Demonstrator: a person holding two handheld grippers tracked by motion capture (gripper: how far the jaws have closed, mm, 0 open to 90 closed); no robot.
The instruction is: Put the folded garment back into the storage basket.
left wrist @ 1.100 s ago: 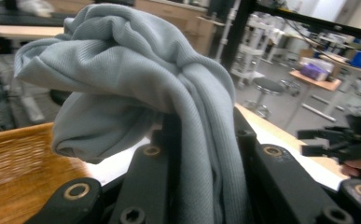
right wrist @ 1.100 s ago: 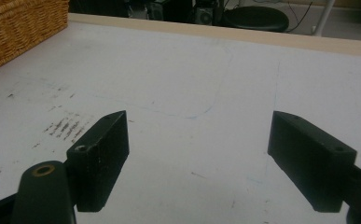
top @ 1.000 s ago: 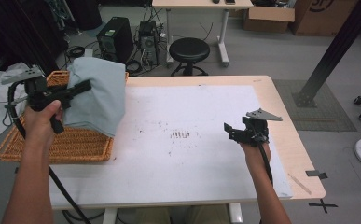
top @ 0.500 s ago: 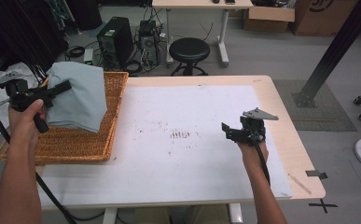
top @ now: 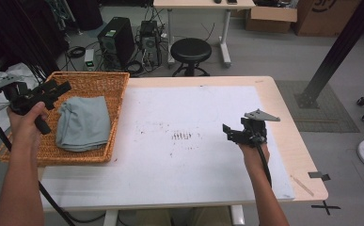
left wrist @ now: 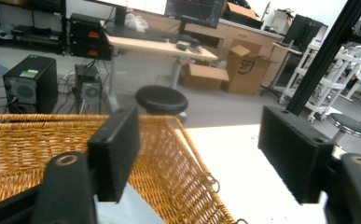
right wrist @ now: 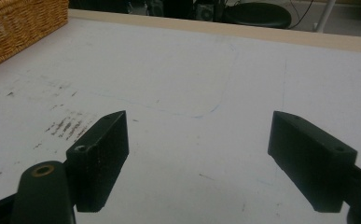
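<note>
Left claw (top: 57, 88), seen from the high view, hangs over the near-left rim of the wicker basket (top: 116, 113); its jaws have just been opening and stand released, with nothing between them. A folded grey cloth (top: 84, 123) lies inside the basket, on its floor, just right of the hand that holds that claw. The basket sits at the left end of the white surface (top: 193, 160). Right claw (top: 230, 133) hovers over the right part of the surface, well apart from the basket, jaws spread and empty.

From the left gripper view, the left claw (left wrist: 201, 154) shows two black jaws wide apart over the basket's (left wrist: 169, 172) woven wall. A pale corner of the cloth (left wrist: 127, 210) shows beneath the left-hand jaw, clear of both pads.

From the right gripper view, the right claw (right wrist: 199, 149) is released too, its jaws apart over the bare, scuffed surface (right wrist: 183, 74), with a corner of the basket (right wrist: 15, 28) at the upper left.
</note>
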